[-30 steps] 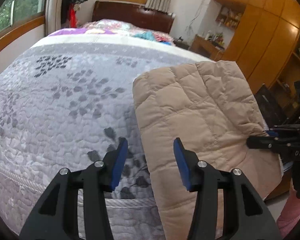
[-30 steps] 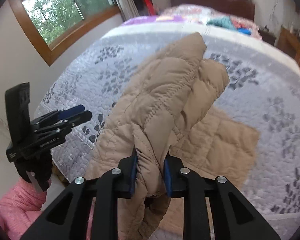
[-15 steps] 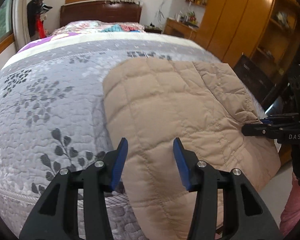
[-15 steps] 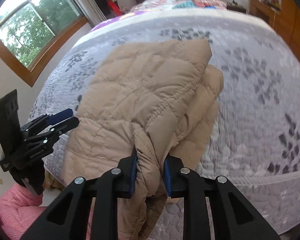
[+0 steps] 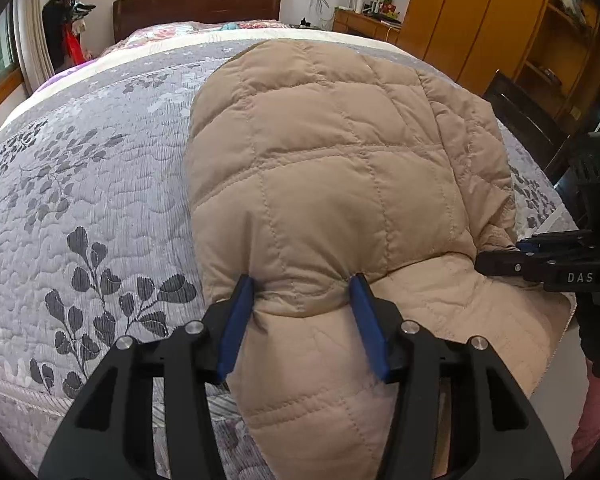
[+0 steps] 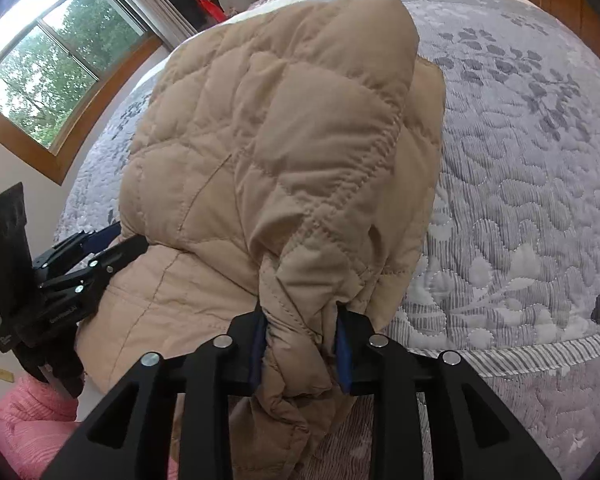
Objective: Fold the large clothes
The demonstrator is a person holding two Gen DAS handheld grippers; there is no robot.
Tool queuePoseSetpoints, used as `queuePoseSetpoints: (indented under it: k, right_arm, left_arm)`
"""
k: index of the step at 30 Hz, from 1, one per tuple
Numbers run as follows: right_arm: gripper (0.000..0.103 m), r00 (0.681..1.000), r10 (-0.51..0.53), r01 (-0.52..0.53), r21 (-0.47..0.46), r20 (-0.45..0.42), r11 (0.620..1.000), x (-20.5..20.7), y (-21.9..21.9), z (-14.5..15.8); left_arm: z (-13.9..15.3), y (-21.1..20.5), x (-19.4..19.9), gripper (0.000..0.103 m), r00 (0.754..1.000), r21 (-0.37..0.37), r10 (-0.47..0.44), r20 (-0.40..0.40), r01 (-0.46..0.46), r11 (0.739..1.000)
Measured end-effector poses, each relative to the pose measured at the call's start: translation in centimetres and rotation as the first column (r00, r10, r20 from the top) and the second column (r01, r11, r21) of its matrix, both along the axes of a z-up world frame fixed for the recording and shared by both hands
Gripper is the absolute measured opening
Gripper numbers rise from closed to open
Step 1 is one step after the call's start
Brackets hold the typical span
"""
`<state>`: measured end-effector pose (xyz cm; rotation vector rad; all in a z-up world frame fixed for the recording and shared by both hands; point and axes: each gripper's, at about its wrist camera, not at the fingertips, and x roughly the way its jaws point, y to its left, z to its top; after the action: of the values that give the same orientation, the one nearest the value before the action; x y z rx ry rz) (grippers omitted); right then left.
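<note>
Left wrist view: the left gripper (image 5: 302,322) has its opening jaws around a puffed fold of the tan quilted jacket (image 5: 332,168), which runs lengthwise away from them across the grey bedspread (image 5: 92,184). Right wrist view: the right gripper (image 6: 300,346), jaws opening, still pinches a bunched edge, the jacket stretching ahead.

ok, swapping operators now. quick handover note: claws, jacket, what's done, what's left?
Left claw: jaws opening, folded edge of the tan jacket between its pads.
Right claw: jaws opening too, a bunched jacket edge still pinched between them.
Jacket: lies folded over on the grey bedspread at the near edge of the bed, part hanging over the side.
Done: one fold laid down.
Left: let go with both, flatten it, probably fold again.
</note>
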<state>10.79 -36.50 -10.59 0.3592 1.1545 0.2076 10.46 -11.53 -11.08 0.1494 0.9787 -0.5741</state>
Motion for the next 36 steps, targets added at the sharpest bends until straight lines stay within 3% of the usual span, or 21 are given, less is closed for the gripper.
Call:
queuePoseSetpoints:
  k: [3, 6, 12, 15, 22, 36]
  right_arm:
    - [0.038, 1.0, -0.003, 0.003, -0.034, 0.013, 0.999, -0.1, 0.8, 1.2]
    - [0.045, 0.998, -0.006, 0.015, -0.136, 0.063, 0.991, -1.1, 1.4, 4.2]
    - [0.046, 0.98, -0.039, 0.096, -0.286, 0.197, 0.953, -0.8, 1.8, 9.8]
    - [0.045, 0.971, -0.019, 0.083, -0.26, 0.24, 0.962, 0.9, 2.1, 11.2]
    - [0.045, 0.991, 0.004, 0.029, -0.25, 0.131, 0.968, 3.8, 3.8, 7.4]
    - [0.044, 0.993, -0.034, 0.058, -0.211, 0.113, 0.976, 4.1, 2.9, 3.4]
  left_arm:
    - [0.5, 0.5, 0.4, 0.051, 1.0, -0.023, 0.002, -0.02, -0.002, 1.0]
    - [2.0, 1.5, 0.7, 0.05, 0.999, -0.058, 0.001, -0.04, -0.003, 0.998]
    - [7.5, 2.5, 1.1, 0.048, 0.997, -0.127, 0.035, 0.073, -0.025, 0.992]
    - [8.3, 0.9, 1.8, 0.048, 0.994, -0.111, 0.051, 0.097, -0.04, 0.993]
    - [5.1, -2.5, 2.8, 0.041, 0.999, -0.057, 0.033, 0.032, -0.031, 0.998]
    - [2.9, -3.1, 3.3, 0.043, 0.998, -0.02, 0.018, 0.061, -0.017, 1.0]
